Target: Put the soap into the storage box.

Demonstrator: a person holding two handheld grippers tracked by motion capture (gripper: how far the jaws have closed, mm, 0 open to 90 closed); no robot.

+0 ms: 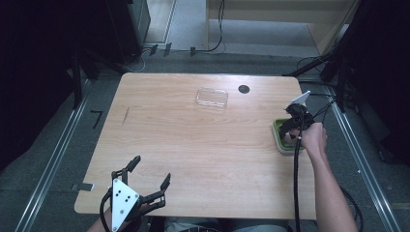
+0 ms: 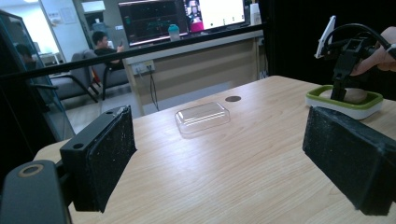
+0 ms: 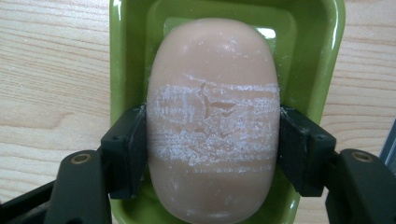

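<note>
The right gripper (image 3: 212,154) pinched the soap bar (image 3: 213,121) across its short width, one jaw on each side. The bar lay in the green dish (image 3: 327,56), its long axis running straight ahead between the jaws. The left gripper (image 1: 147,175) hung spread wide, well apart.
</note>
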